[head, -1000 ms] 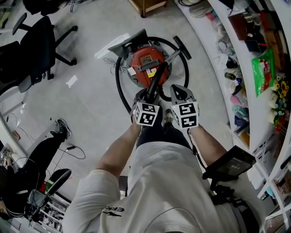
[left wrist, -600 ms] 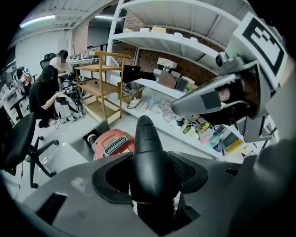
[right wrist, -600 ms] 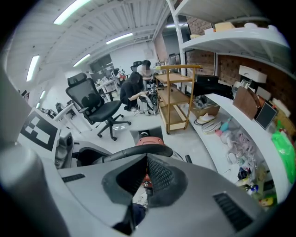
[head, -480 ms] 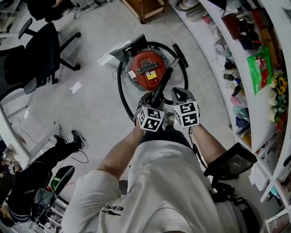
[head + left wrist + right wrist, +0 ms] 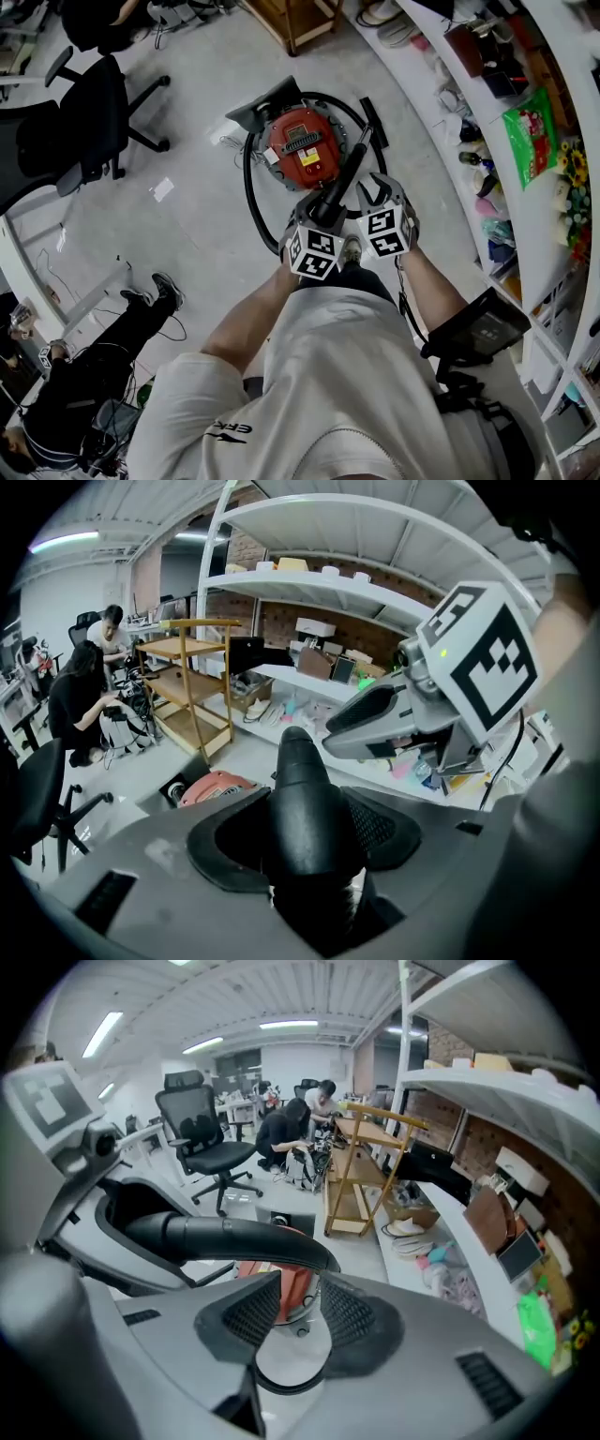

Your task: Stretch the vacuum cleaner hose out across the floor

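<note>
Vacuum hose clamped between left gripper pads; right gripper just opening, empty, gap unreadable from head view, plain in its own.

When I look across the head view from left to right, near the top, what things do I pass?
black office chair → red vacuum cleaner → green packet on the shelves

One red vacuum cleaner stands at twelve o'clock, one black hose looped round it. One wooden trolley lies beyond, two people beside it. One black office chair is at ten o'clock, one seated person at seven.
</note>
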`<state>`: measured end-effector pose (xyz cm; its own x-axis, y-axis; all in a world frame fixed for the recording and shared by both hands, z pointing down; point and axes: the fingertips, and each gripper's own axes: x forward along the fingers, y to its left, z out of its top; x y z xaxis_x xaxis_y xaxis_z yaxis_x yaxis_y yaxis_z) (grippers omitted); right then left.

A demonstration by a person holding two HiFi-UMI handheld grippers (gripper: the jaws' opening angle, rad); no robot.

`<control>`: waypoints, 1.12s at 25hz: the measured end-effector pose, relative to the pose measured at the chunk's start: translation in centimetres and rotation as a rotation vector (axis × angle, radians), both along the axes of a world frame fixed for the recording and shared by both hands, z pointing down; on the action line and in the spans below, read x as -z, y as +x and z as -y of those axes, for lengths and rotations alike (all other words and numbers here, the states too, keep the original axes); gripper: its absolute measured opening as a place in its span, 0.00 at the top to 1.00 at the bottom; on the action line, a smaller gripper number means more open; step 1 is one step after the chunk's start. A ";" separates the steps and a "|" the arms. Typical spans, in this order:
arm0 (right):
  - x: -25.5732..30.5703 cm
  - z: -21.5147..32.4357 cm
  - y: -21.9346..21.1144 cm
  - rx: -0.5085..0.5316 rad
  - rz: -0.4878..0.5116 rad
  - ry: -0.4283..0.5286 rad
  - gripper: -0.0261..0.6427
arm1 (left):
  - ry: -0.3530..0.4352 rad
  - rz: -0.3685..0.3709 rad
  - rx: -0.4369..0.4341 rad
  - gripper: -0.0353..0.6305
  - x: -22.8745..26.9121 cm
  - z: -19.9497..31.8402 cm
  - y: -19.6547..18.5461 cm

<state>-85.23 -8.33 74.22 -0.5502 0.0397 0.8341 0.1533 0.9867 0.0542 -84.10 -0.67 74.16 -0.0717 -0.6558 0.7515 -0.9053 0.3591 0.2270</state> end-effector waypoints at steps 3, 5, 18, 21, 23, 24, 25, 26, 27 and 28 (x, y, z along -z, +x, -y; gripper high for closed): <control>0.2 0.8 0.1 0.077 0.007 0.096 0.74 | 0.020 0.013 -0.034 0.60 1.4 0.4 0.6; 0.5 1.1 0.1 0.133 0.015 0.155 0.70 | 0.024 0.020 -0.060 0.60 2.2 0.3 1.1; 2.0 -2.3 1.6 0.554 0.075 0.404 0.62 | -0.031 0.066 -0.247 0.60 4.8 -2.0 2.9; 2.7 -5.0 2.4 0.670 0.107 0.360 0.62 | -0.052 0.068 -0.283 0.60 5.0 -3.1 3.3; 2.9 -6.4 2.6 0.717 0.124 0.343 0.62 | -0.056 0.072 -0.314 0.60 5.4 -3.2 3.7; 3.0 -6.9 2.6 0.730 0.131 0.341 0.62 | -0.056 0.077 -0.334 0.60 5.7 -3.2 3.9; 3.0 -7.3 2.5 0.740 0.138 0.341 0.62 | -0.055 0.084 -0.355 0.60 5.9 -3.1 4.2; 3.0 -7.6 2.4 0.752 0.144 0.341 0.62 | -0.054 0.091 -0.376 0.60 6.2 -2.9 4.5; 3.0 -8.0 2.4 0.766 0.151 0.340 0.62 | -0.055 0.098 -0.396 0.60 6.5 -2.9 4.9; 3.0 -8.3 2.5 0.784 0.155 0.339 0.63 | -0.056 0.105 -0.414 0.60 6.8 -2.8 5.2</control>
<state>-82.72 -0.01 71.26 -0.5770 0.2176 0.7872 0.7486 0.5263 0.4032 -78.93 2.16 67.41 0.1109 -0.6035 0.7896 -0.9928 -0.0306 0.1160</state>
